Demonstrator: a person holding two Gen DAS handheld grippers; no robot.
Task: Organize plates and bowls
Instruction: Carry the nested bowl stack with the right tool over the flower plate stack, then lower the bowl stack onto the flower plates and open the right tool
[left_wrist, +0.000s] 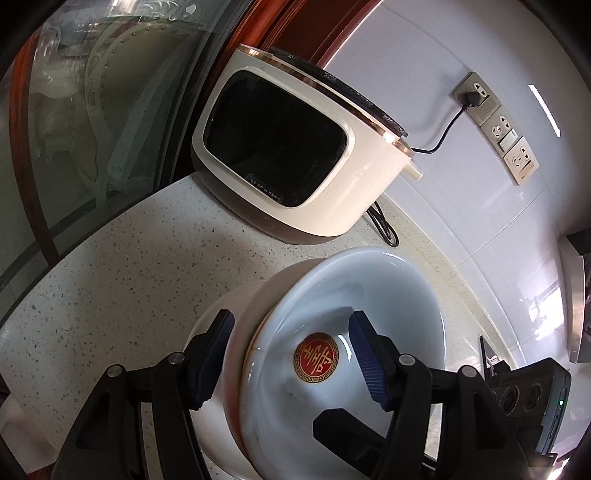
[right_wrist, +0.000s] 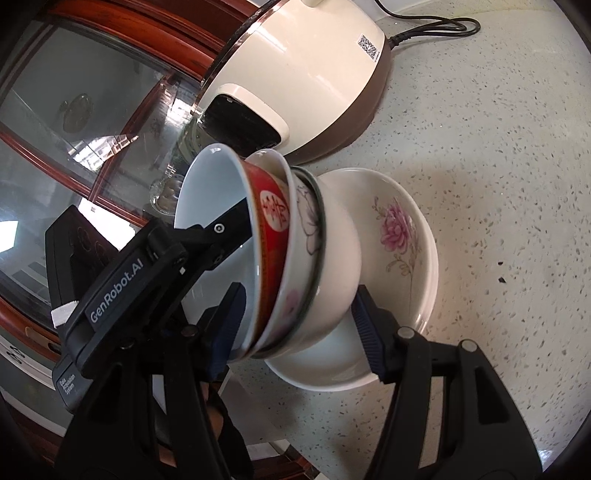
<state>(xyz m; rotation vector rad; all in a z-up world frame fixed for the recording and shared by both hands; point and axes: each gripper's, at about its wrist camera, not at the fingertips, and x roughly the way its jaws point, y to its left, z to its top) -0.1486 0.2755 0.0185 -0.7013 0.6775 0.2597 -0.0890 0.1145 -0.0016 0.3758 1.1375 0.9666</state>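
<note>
Several bowls stand nested in a stack (right_wrist: 306, 236) on a white plate with a pink flower (right_wrist: 402, 229). The top bowl (left_wrist: 369, 280) is red outside and pale blue inside, with a red and gold emblem. My left gripper (left_wrist: 291, 321) straddles the stack's rim, one pad against the outer bowl and the other inside the top bowl. My right gripper (right_wrist: 299, 295) straddles the opposite side. Its inner pad stands slightly off the wall, and its outer pad sits by the lowest white bowl (right_wrist: 340, 254), above the plate. Each view shows the other gripper's finger reaching into the bowl.
A cream and brown rice cooker (left_wrist: 280, 147) stands close behind the stack on the speckled counter (right_wrist: 498, 184), its black cable (right_wrist: 436, 27) trailing to wall sockets (left_wrist: 495, 122). A wood-framed glass cabinet door (right_wrist: 92, 110) borders the counter on the far side.
</note>
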